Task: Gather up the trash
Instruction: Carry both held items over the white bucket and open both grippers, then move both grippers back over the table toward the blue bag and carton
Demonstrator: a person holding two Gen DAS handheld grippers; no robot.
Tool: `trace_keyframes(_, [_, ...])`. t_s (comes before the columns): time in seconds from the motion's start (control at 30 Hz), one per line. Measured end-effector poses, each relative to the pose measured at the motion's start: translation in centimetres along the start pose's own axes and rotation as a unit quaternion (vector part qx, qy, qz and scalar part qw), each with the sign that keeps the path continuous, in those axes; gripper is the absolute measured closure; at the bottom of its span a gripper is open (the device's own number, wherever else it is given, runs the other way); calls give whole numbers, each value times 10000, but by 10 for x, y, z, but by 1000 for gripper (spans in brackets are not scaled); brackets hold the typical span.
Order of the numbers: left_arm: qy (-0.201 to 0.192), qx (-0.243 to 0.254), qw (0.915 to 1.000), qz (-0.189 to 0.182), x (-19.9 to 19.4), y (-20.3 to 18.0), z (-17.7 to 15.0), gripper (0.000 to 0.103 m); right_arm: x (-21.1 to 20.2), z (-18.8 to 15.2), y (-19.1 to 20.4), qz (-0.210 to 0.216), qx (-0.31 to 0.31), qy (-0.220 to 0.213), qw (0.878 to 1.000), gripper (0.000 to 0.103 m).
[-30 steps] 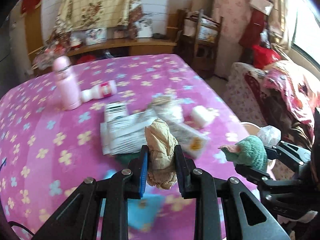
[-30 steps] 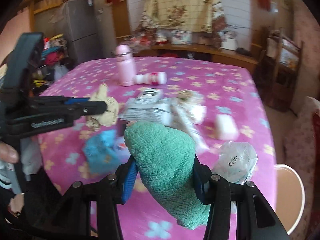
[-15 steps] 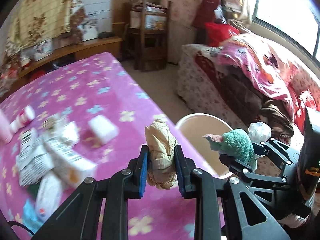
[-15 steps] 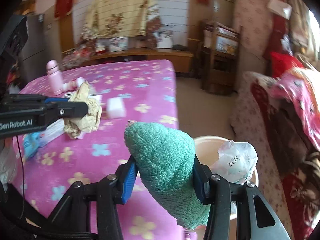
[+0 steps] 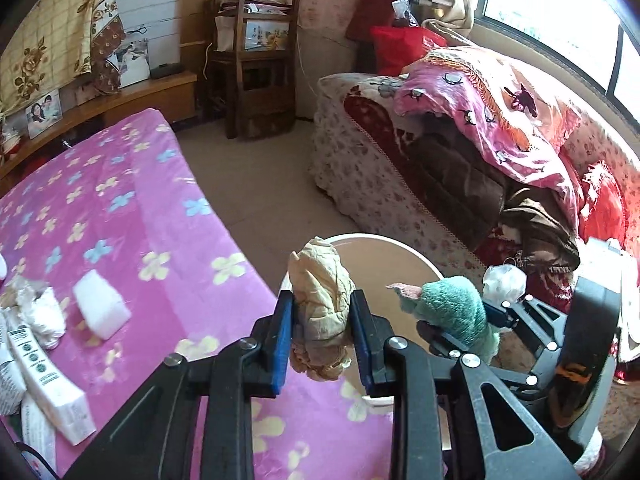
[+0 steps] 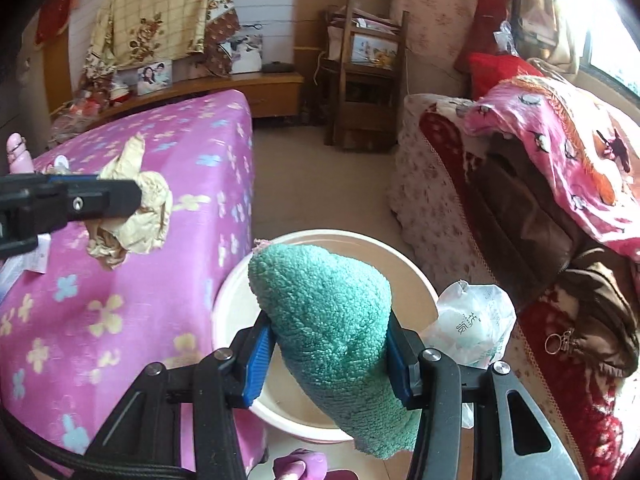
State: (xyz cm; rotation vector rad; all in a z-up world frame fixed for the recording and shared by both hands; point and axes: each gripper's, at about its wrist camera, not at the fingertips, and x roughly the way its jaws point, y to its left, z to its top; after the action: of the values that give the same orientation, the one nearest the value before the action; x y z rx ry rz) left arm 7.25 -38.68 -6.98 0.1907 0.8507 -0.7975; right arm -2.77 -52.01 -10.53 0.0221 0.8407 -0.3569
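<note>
Here, the left gripper point(image 5: 322, 334) pinches a crumpled tan paper wad point(image 5: 320, 312) over the near rim of the beige bin point(image 6: 320, 240) beside the table's edge. The right gripper point(image 6: 326, 346) clamps a green cloth point(image 6: 332, 320) above it. Best centre both before letting go.

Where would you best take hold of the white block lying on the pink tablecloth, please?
Grip the white block across its two long flat sides, coming from above. It lies flat and apart from the crumpled tissue, so fingers probably fit down both sides.
</note>
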Motion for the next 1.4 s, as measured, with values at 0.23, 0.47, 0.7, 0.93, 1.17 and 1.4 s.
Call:
trace_keyframes(0.23, [-67,-308,9990,-307,12,6,0,31,24,-1,-32,388,809,324,9954,30])
trace_keyframes(0.47, [-90,-279,9996,58,2,12,-8,31,21,-2,-30,376,786,265,9958,28])
trace_keyframes(0.7, [-166,-176,9982,553,-15,19,-18,31,19,0,-15,298,549,300,9976,28])
trace_keyframes(0.93, [-303,-232,9946,964,-37,32,-33,31,8,1,-2,230,430,146,9987,28])
trace_keyframes(1.17, [-502,-292,9898,1300,-68,47,-49,31,-10,5,33,436,222,-16,9988,28])
trace_keyframes(1.4, [-592,-515,9844,1576,-99,71,-64,31,-30,11,81,691,19,-170,9975,28])
